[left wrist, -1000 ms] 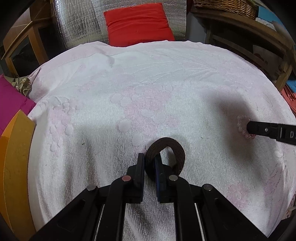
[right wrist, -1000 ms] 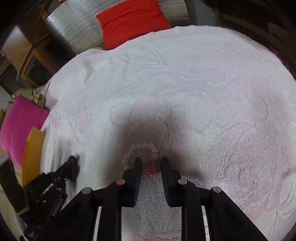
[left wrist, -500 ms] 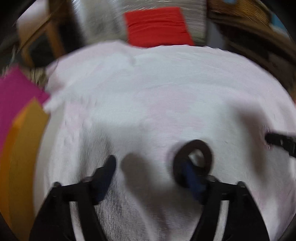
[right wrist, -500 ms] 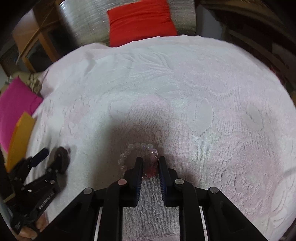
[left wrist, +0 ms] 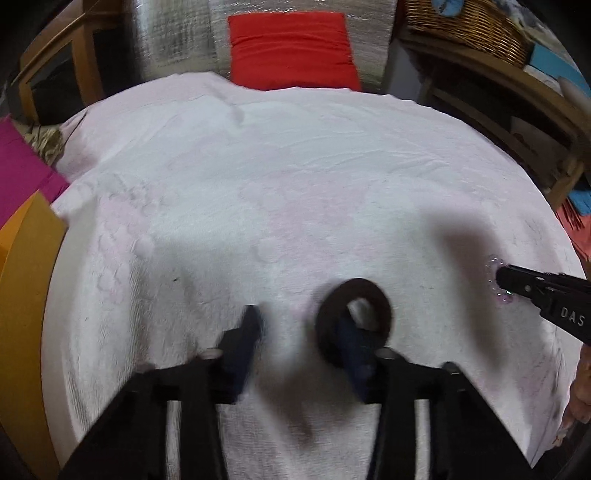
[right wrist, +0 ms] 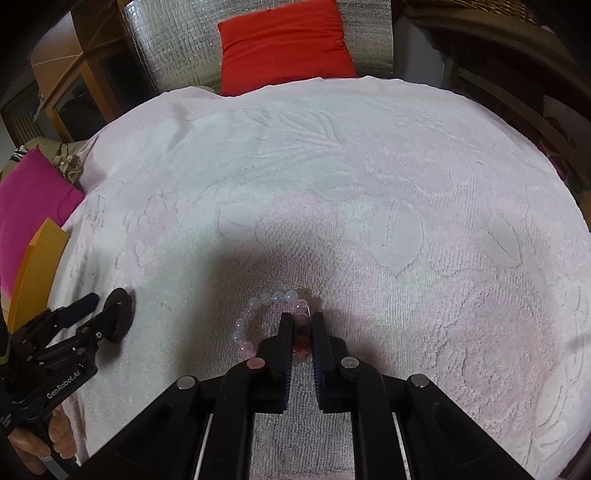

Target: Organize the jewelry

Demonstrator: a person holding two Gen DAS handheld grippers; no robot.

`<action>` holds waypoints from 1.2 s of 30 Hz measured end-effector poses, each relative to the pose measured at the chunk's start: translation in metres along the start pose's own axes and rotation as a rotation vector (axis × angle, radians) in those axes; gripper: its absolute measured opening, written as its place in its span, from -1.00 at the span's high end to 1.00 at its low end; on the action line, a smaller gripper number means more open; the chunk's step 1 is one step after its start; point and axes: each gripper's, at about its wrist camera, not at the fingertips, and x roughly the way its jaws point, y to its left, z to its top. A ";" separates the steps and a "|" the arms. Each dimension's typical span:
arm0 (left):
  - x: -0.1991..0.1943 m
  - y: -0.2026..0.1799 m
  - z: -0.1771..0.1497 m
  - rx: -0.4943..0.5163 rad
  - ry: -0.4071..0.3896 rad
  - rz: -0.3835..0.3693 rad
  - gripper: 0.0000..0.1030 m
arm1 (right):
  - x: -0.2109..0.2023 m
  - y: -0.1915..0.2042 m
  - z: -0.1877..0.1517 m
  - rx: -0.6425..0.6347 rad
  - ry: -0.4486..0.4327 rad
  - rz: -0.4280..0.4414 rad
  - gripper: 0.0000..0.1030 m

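A dark brown ring (left wrist: 380, 299) rests on the pale pink towel (left wrist: 295, 177), looped over the right finger of my left gripper (left wrist: 299, 325). The jaws are closing, and the ring's left band lies between the fingers, but the left pad stands clear of it. In the right wrist view the same ring (right wrist: 123, 314) sits at the left gripper's (right wrist: 101, 302) tips. A bracelet of clear pink beads (right wrist: 266, 299) lies on the towel. My right gripper (right wrist: 303, 321) is closing, its pads pinching the bracelet's red-pink section. The left wrist view shows the right gripper (left wrist: 504, 278) on the bracelet (left wrist: 493, 264).
A red cushion (right wrist: 284, 40) leans on a silver quilted backing (right wrist: 173, 48) beyond the towel. A magenta cushion (right wrist: 29, 203) and an orange panel (right wrist: 37, 266) border the left side. A wicker basket (left wrist: 465, 26) sits on wooden shelving (left wrist: 517, 96) at the right.
My left gripper let go of the brown ring, swung wide, then narrowed again; the ring now hangs over its right finger. The right gripper's fingers drew together on the bead bracelet.
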 end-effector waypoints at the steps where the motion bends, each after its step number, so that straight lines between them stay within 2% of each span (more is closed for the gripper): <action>1: -0.001 -0.003 0.001 0.012 -0.007 -0.002 0.52 | 0.000 -0.001 0.000 0.004 0.000 0.004 0.78; 3: -0.001 -0.002 0.001 0.016 -0.008 -0.009 0.73 | 0.000 -0.003 0.000 0.013 -0.003 0.012 0.78; 8: -0.003 -0.001 0.003 0.008 -0.010 -0.016 0.84 | -0.007 -0.006 0.001 0.019 -0.026 0.027 0.80; 16: -0.035 0.006 -0.003 -0.013 -0.060 -0.001 0.84 | -0.029 0.009 0.004 0.012 -0.097 0.071 0.80; 26: -0.074 0.029 -0.015 -0.035 -0.130 0.139 0.84 | -0.042 0.048 -0.002 -0.021 -0.135 0.105 0.80; 36: -0.092 0.053 -0.024 -0.061 -0.151 0.187 0.84 | -0.048 0.080 -0.005 -0.039 -0.175 0.156 0.80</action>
